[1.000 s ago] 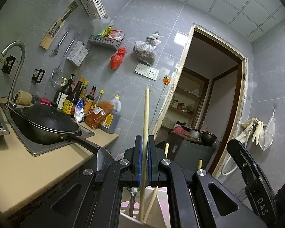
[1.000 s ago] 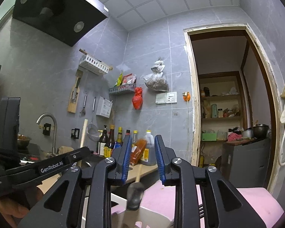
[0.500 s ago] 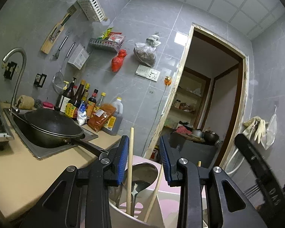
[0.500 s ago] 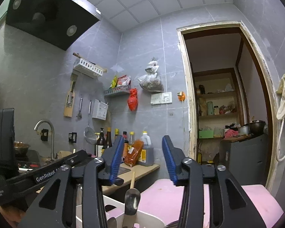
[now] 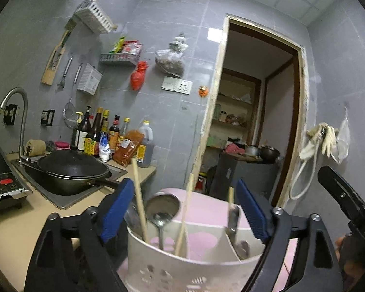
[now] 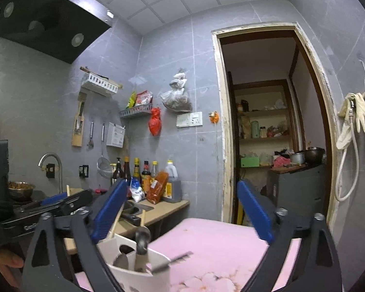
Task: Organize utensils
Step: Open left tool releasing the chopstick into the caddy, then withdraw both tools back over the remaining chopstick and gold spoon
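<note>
Both fingers (image 5: 119, 209) spread, holder (image 5: 182, 267) between

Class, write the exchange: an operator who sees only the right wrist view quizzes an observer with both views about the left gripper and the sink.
Operator: Is the left gripper clamping a chopstick?
Observer: No. The left gripper is open, its jaws have just been opening, and the chopstick stands loose in the holder between them.
Operator: What is in the sink?
Observer: A black wok sits in the sink.
</note>
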Demonstrator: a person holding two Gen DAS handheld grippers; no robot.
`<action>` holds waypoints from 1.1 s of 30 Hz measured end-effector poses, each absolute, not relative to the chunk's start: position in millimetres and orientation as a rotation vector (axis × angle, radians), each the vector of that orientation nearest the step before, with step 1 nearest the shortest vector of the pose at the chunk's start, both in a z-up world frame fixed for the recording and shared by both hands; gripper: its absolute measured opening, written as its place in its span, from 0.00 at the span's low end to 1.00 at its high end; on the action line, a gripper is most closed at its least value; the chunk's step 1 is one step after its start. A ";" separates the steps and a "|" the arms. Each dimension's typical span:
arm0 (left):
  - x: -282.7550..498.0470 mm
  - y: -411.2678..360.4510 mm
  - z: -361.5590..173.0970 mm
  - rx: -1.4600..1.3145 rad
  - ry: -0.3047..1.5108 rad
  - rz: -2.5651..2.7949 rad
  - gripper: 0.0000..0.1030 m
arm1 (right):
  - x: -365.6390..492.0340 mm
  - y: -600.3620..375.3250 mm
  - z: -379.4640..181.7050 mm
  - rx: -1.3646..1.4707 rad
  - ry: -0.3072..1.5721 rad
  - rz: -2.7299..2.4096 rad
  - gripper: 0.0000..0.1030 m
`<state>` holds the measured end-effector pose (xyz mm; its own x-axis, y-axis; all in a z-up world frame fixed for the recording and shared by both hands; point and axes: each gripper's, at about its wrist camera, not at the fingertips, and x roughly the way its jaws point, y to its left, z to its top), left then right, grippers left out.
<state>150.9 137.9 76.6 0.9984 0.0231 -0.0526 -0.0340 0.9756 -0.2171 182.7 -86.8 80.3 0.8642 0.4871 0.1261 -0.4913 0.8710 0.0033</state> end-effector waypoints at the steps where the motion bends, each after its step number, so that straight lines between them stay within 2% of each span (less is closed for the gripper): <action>1: 148.3 132.5 76.4 -0.213 0.054 0.024 0.87 | 180.9 -92.3 80.8 0.039 -0.117 0.507 1.00; 4: 142.0 117.7 75.0 -0.203 0.062 0.001 0.94 | 175.4 -108.8 80.6 0.041 -0.104 0.487 1.00; 18: 132.6 31.8 63.5 -0.113 0.156 -0.183 0.95 | 159.7 -198.9 65.8 0.022 0.001 0.322 1.00; 26: 145.8 -7.4 47.5 -0.067 0.305 -0.271 0.95 | 163.7 -242.5 39.1 -0.009 0.182 0.240 1.00; 33: 170.2 -40.1 33.2 0.025 0.450 -0.298 0.95 | 179.0 -264.4 5.2 -0.010 0.415 0.229 1.00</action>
<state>170.2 -40.1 33.2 0.8581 -0.2779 -0.4318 0.2889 0.9565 -0.0415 179.0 -264.4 5.2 0.8896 0.2188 -0.4008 -0.2230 0.9741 0.0369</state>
